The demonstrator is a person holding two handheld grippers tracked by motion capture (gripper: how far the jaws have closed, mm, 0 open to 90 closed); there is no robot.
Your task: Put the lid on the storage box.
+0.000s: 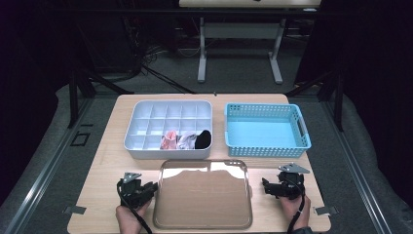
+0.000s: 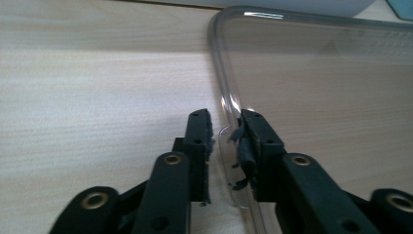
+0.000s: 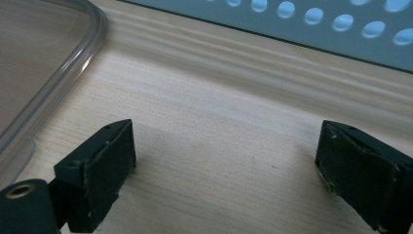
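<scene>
The clear lid (image 1: 202, 195) lies flat on the counter (image 1: 107, 161) between both hands. The left claw (image 2: 225, 141) straddles its left rim, narrow, pads not pressing. The right claw (image 3: 224, 180) gapes wide, empty.

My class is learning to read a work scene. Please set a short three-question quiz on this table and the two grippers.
1. Pick one: what passes between the left gripper's jaws?
A) the rim of the clear tray
B) a sock
C) nothing
2. True or false: the blue basket holds rolled cloths.
3. Fill in: the right gripper's jaws stand ____ over the bare table.

Key
1. A. The rim runs between the jaws.
2. False. The basket is empty. The cloths sit in the white box.
3. open
</scene>
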